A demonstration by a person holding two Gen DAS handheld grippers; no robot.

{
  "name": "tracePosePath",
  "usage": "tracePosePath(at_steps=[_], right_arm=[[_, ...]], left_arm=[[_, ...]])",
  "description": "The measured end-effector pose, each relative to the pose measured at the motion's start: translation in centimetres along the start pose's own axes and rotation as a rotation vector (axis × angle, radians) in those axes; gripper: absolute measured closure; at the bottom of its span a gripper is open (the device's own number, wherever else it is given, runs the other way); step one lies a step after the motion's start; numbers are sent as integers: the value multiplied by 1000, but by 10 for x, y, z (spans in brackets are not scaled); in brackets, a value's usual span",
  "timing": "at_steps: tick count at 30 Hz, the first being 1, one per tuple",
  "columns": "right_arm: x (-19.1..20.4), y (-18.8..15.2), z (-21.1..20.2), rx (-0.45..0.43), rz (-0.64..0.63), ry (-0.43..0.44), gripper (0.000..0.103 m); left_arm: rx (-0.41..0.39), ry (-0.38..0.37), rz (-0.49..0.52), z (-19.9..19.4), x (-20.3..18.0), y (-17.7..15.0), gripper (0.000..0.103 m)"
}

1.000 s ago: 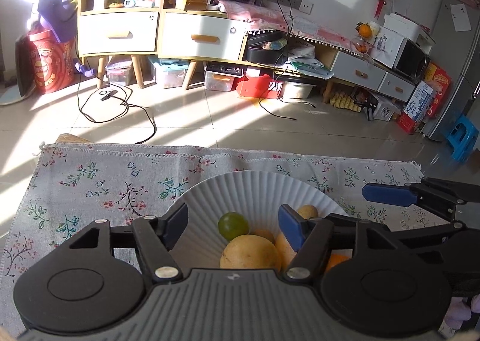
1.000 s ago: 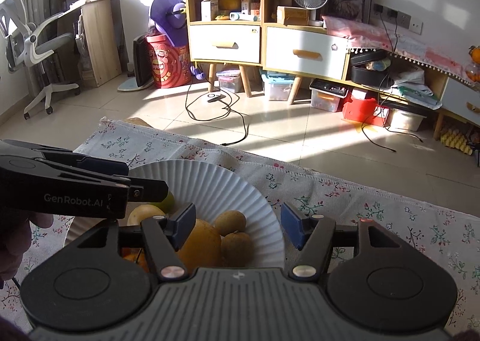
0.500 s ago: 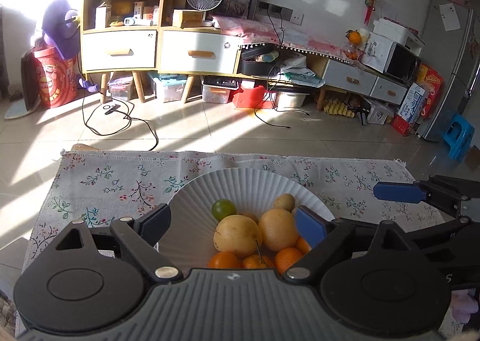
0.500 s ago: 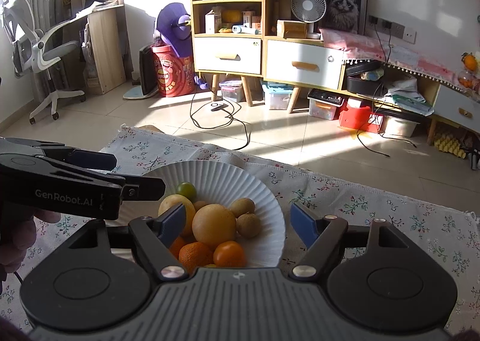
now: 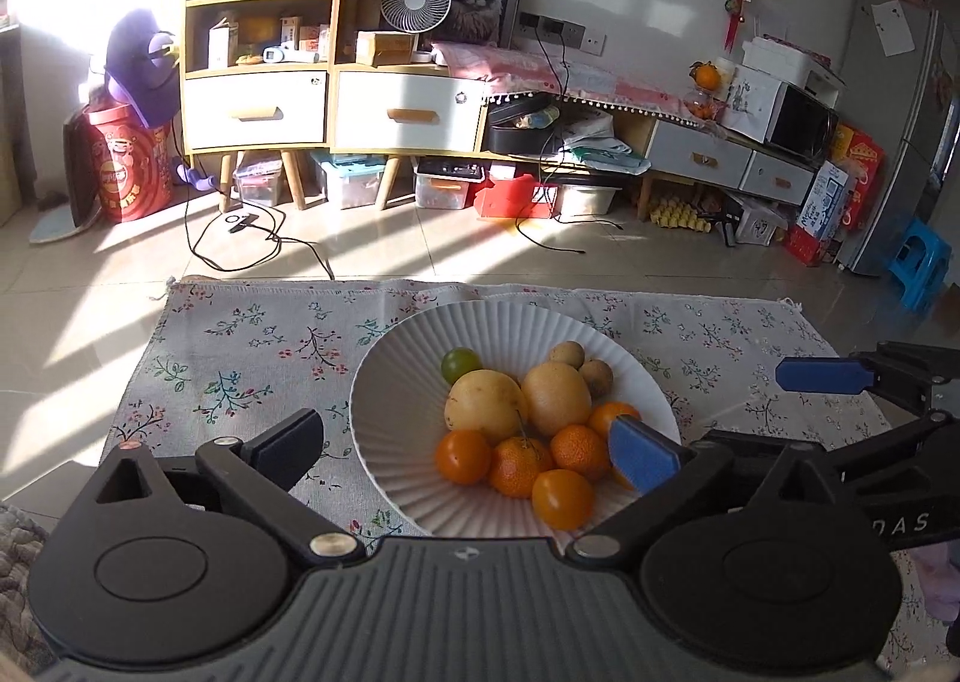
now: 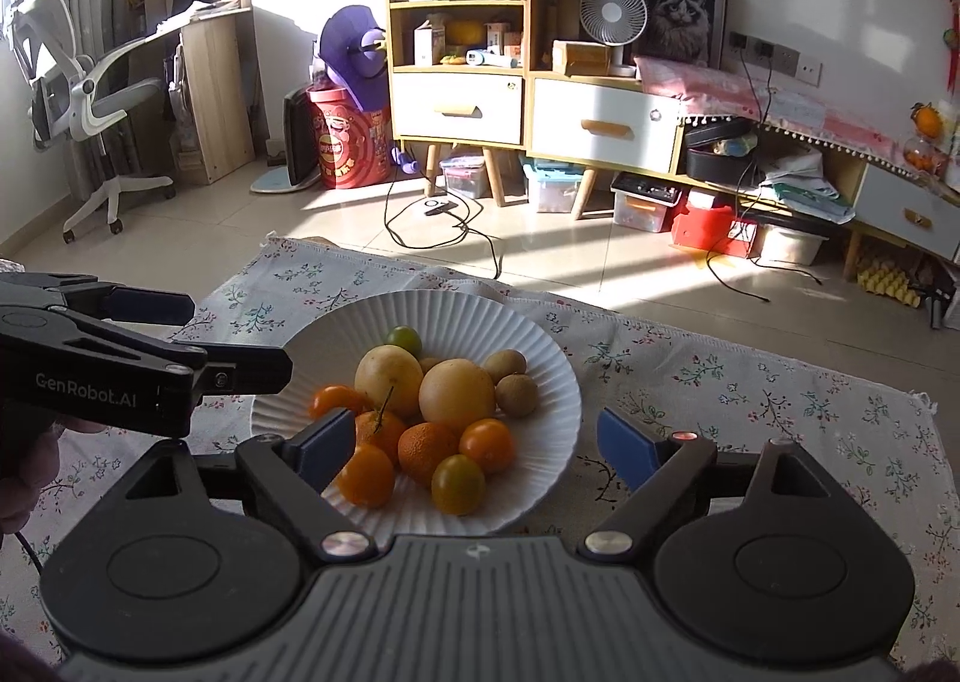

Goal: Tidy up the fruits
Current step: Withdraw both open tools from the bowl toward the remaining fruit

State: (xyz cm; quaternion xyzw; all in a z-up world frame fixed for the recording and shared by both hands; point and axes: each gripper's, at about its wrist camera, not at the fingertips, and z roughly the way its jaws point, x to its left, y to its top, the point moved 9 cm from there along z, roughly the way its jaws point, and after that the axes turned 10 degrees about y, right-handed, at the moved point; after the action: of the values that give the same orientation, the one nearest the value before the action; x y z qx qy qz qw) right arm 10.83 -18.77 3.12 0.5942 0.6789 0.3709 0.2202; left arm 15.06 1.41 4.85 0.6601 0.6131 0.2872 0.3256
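Your left gripper (image 5: 465, 442) and right gripper (image 6: 474, 442) have just been opening, nothing between them; the fruit sits piled on the plate (image 5: 396, 382). Judge the sorting finished.

Left gripper (image 6: 198, 340), black plastic body, side face: I read "GenRobot.AI" in grey letters.
Right gripper (image 5: 840, 418), black plastic arm: I make out only "DAS", the start cut off.
Other printing: too small for me to read.
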Motion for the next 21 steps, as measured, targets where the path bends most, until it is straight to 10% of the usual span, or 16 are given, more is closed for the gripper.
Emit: tracePosePath(at_steps=[21], right_arm=[[16, -27, -16, 12, -9, 20, 6]], left_arm=[[-8, 39, 65, -20, 1, -34, 8]])
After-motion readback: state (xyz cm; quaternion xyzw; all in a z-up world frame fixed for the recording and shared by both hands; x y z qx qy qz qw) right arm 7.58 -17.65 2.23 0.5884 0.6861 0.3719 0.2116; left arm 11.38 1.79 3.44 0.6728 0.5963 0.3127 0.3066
